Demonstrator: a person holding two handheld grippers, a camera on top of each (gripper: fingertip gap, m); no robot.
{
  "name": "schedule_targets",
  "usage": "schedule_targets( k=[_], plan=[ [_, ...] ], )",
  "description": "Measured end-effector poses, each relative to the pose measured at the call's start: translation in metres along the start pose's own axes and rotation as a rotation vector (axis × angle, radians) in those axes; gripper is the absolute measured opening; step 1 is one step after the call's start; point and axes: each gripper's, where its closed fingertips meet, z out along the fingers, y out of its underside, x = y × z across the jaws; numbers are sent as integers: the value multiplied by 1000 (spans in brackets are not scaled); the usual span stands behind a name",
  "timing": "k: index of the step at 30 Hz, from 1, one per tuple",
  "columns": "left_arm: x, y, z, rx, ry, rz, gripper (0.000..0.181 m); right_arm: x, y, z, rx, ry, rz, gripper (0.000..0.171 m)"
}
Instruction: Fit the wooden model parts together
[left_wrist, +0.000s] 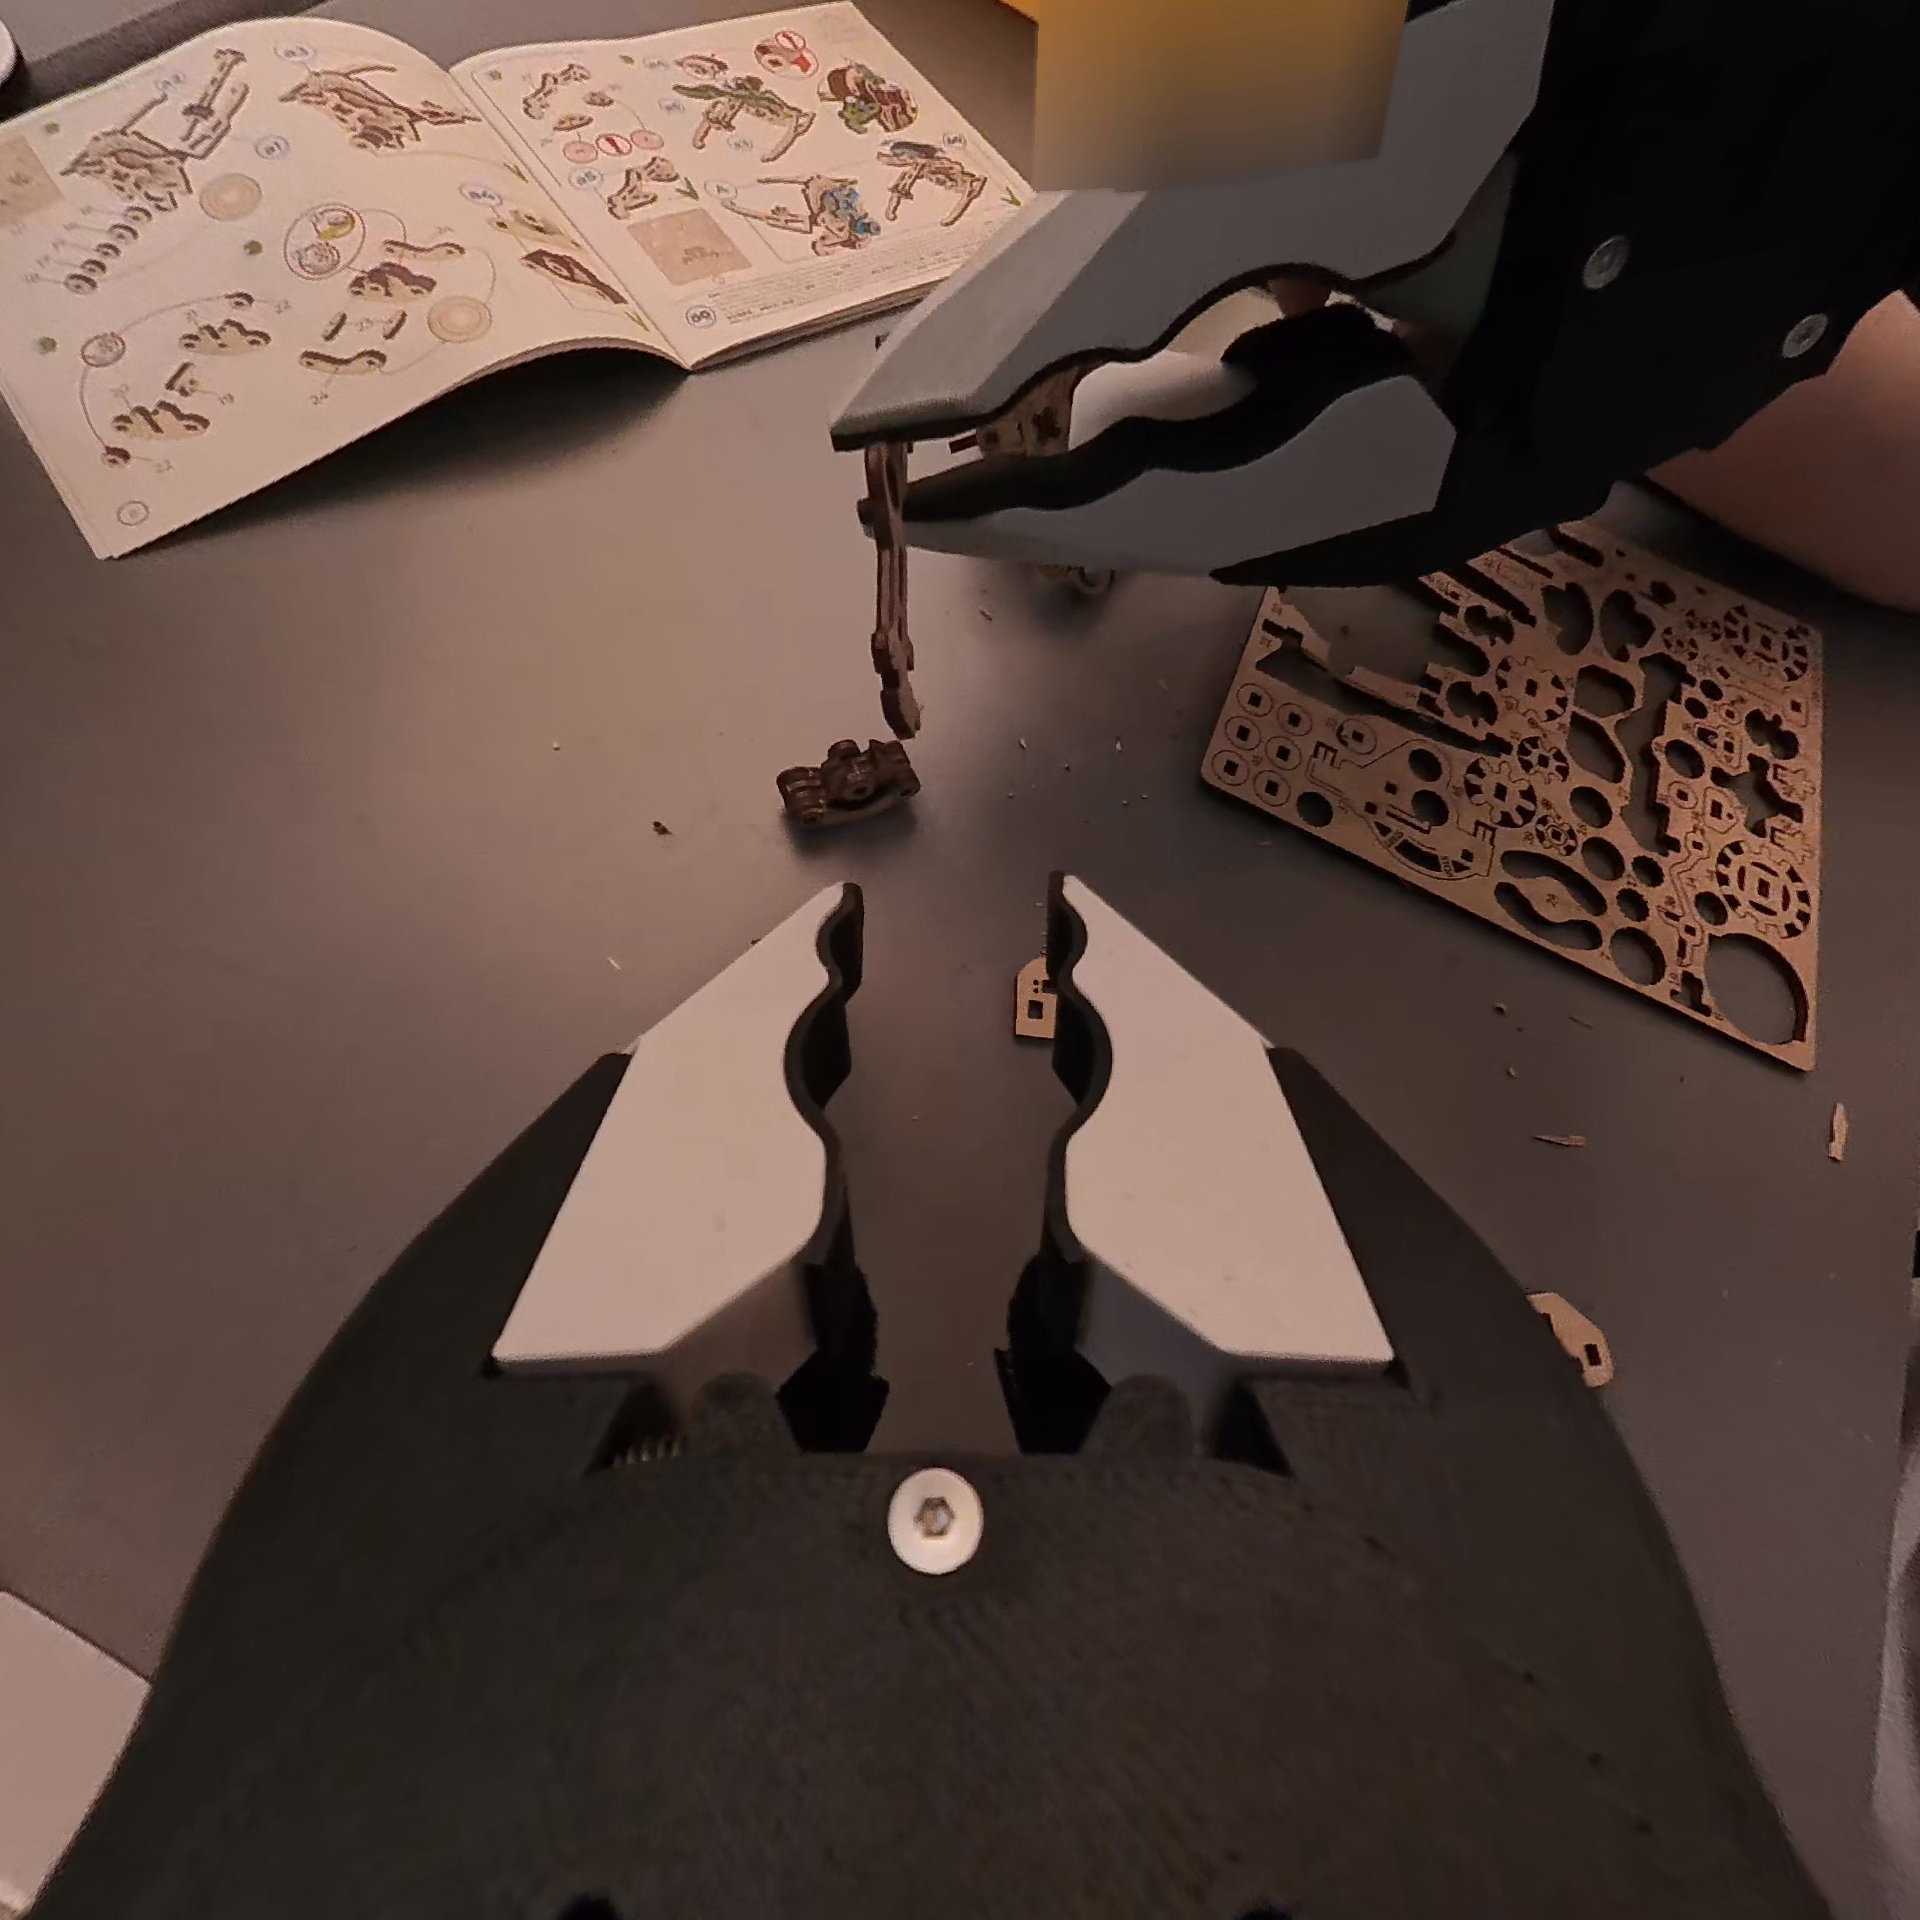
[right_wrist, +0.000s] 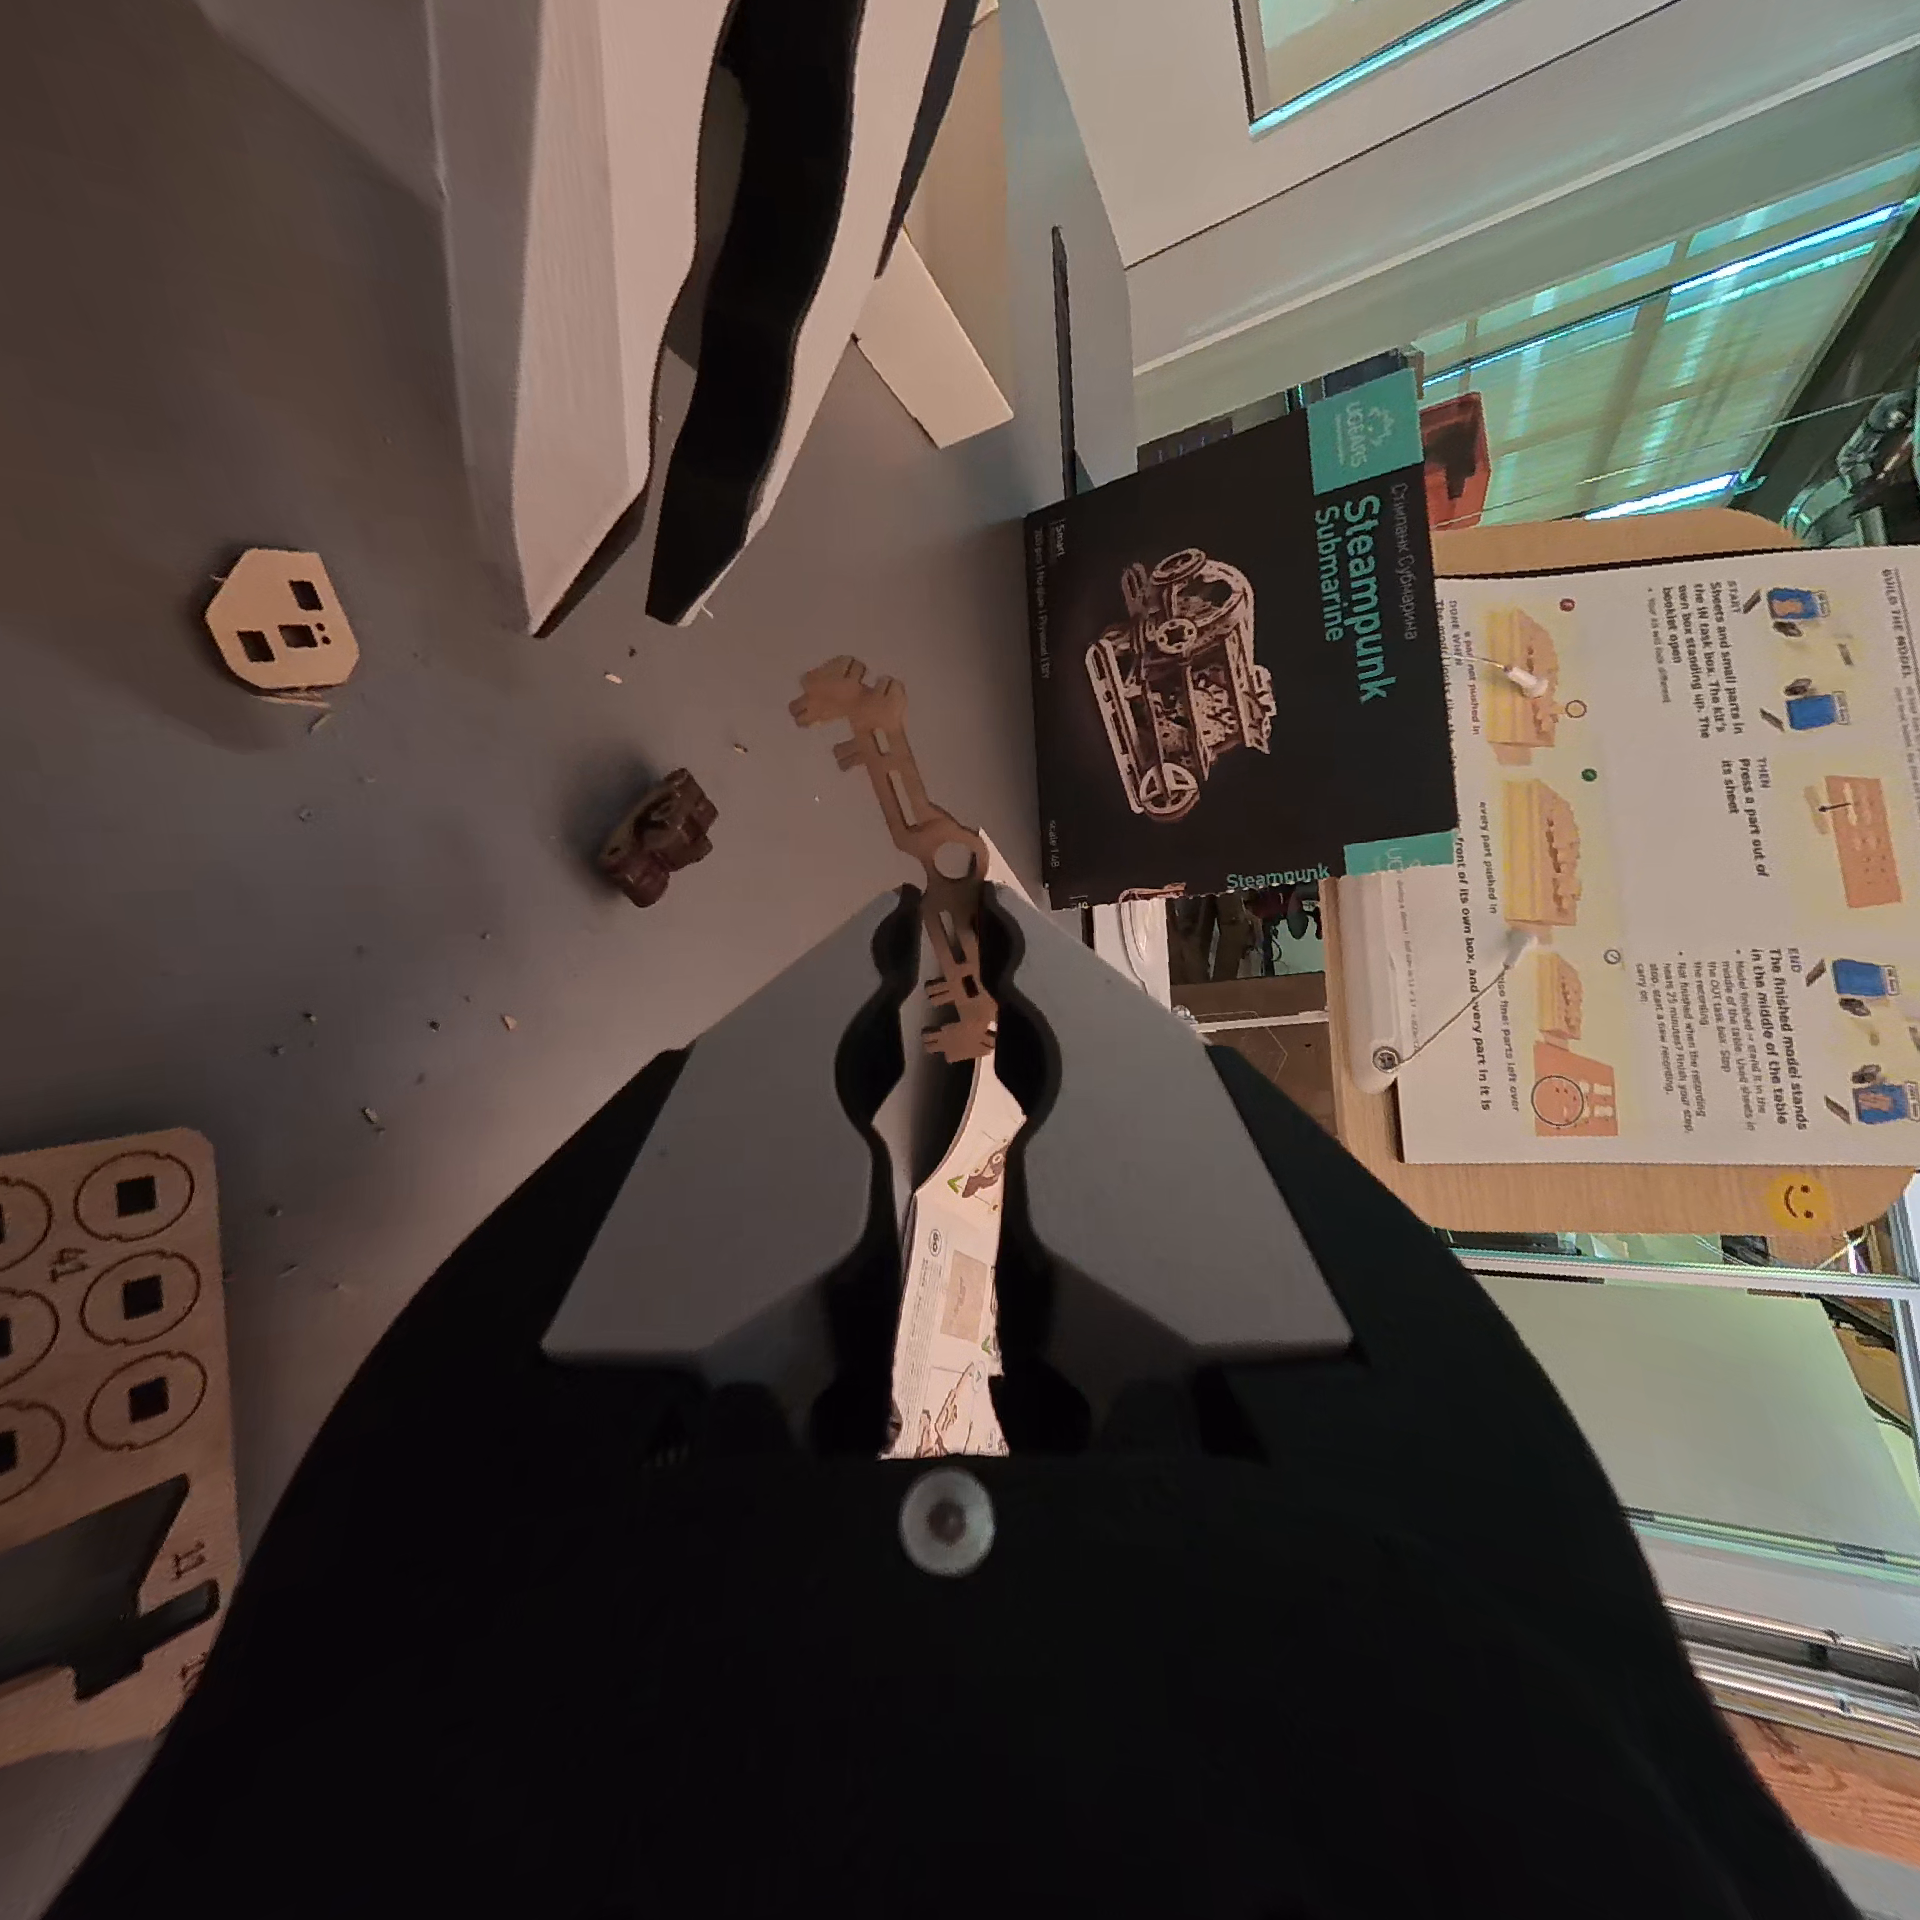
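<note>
Far left on the table (left_wrist: 436, 665): instruction booklet (left_wrist: 416, 208), lying open, diagrams up.

Centre: small dark wooden sub-assembly (left_wrist: 850, 792) lies flat on the table, loose, nothing gripping it. Wood crumbs are scattered around it.

Just above it: long slotted wooden strip (left_wrist: 891, 613) hangs almost vertical, lower tip just over the sub-assembly's right end. Can't tell if they touch.

Left gripper (left_wrist: 954, 914): low over the table, near side of the sub-assembly, jaws parted a moderate gap, empty. A small pale wooden tab (left_wrist: 1034, 1000) lies on the table by its right finger.

Right gripper (left_wrist: 894, 462): comes in from upper right, clamped on the top end of the strip. Its own camera shows the strip (right_wrist: 914, 831) pinched at the fingertips, the rest sticking out ahead of them, with the sub-assembly (right_wrist: 659, 837) off to the left.

Right: laser-cut plywood sheet (left_wrist: 1538, 790), flat on the table, many parts already punched out. Another loose tab (left_wrist: 1574, 1335) lies near the right edge.

Right wrist view also shows a dark kit box (right_wrist: 1236, 665) standing upright at the table's far edge, and a printed card (right_wrist: 1662, 852) on a wooden board beyond it.
</note>
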Motion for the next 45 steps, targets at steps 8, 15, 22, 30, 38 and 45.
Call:
schedule_targets(
  k=[8,15,22,30,38,45],
  plan=[
    [2,-11,-4,51,-32,57,32,-5,-7,0,19,-13,3,9],
    [3,-14,-8,78,0,8,13,-15,-24,-2,52,-22,-33,9],
    [7,-11,-7,64,43,-25,2,-17,-24,-1,56,-28,-43,9],
    [9,-10,-9,61,92,-92,1,-19,-27,0,62,-20,-70,16],
    [8,-6,-7,32,72,-71,1,-24,-26,2,46,-35,-84,12],
    [8,-7,-8,43,78,-85,1,-21,-27,1,47,-28,-64,12]
  ],
)
